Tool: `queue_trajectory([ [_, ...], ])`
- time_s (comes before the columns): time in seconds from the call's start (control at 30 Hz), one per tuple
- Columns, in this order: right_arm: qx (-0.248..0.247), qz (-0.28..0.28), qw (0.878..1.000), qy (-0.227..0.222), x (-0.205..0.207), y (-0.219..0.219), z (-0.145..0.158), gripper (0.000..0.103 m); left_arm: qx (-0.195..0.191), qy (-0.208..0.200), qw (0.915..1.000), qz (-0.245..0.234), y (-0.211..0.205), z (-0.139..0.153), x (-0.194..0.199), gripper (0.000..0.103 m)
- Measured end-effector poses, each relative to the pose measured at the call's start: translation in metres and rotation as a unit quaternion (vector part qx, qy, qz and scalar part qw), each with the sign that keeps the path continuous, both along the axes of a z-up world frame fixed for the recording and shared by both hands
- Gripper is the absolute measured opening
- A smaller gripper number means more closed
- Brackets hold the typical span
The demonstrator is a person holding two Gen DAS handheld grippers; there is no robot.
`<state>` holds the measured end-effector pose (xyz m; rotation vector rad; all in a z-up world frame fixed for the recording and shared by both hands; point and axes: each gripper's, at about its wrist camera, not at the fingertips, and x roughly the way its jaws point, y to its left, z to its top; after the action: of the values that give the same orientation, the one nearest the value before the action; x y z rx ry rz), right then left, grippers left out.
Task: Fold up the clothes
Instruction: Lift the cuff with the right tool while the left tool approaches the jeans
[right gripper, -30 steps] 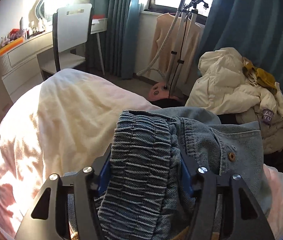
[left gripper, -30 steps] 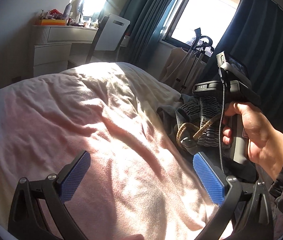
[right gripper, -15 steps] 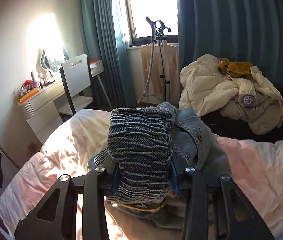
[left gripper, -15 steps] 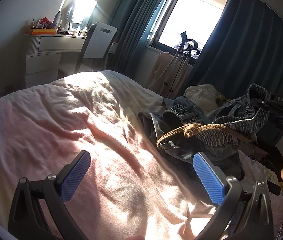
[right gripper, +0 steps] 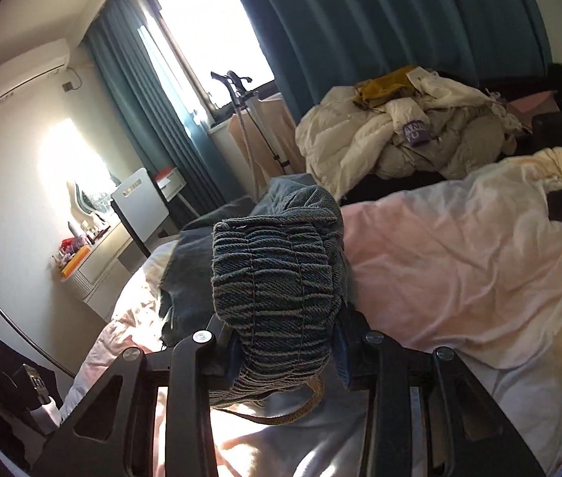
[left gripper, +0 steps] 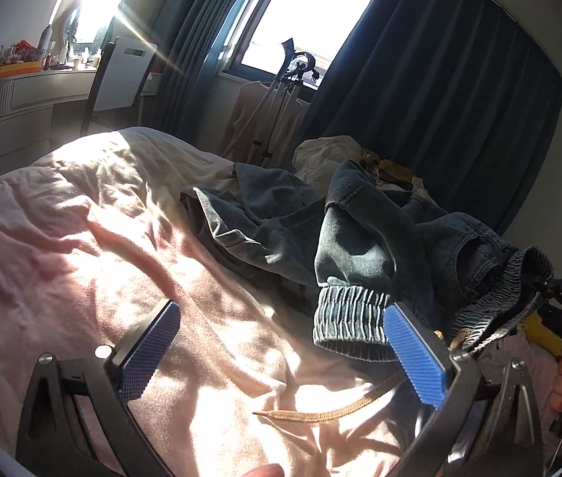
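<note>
Right tool [right gripper: 284,351] is closed on the elastic waistband [right gripper: 277,278] of the jeans [left gripper: 360,238] and holds it lifted above the bed [right gripper: 459,258]. Left tool [left gripper: 281,351] is wide open and holds nothing; it hovers low over the pink cover of the bed, and one blue pad [left gripper: 414,355] is just beside a ribbed cuff [left gripper: 350,320] of the jeans.

I judge that the folding itself is not yet begun. The step in hand is to lift the jeans and spread them, because most of the cloth lies crumpled on the bed, between the two tools and further toward the window. A tan drawstring [left gripper: 332,413] hangs from the waist and lies on the cover, in front of the left tool.

The next move probably calls for the left tool to take a second point, perhaps the other side of the waistband or the near cuff, so the jeans can be pulled flat. The left tool must close on one layer only, and the drawstring should not be caught between the pads.
</note>
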<state>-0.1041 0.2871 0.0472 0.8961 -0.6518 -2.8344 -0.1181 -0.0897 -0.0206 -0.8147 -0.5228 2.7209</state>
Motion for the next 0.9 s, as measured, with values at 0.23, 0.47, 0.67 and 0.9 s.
queue_trajectory([
  [0.23,-0.106,-0.033,0.99,-0.082,-0.002,0.064,-0.083,0.037,0.036,-0.028,0.9977,-0.05,0.024,-0.014,-0.005,0.103],
  [0.47,-0.128,-0.027,0.989,-0.074,-0.008,0.064,-0.083,0.041,0.069,-0.039,0.9958,-0.047,0.03,-0.021,-0.017,0.103],
  [0.67,-0.146,-0.038,0.985,-0.088,-0.002,0.071,-0.085,0.049,0.114,-0.046,0.9899,-0.07,0.037,-0.031,-0.031,0.103],
  [0.9,-0.175,-0.057,0.98,-0.071,0.006,0.08,-0.082,0.078,0.078,-0.056,0.9867,-0.13,0.072,-0.044,-0.047,0.103],
])
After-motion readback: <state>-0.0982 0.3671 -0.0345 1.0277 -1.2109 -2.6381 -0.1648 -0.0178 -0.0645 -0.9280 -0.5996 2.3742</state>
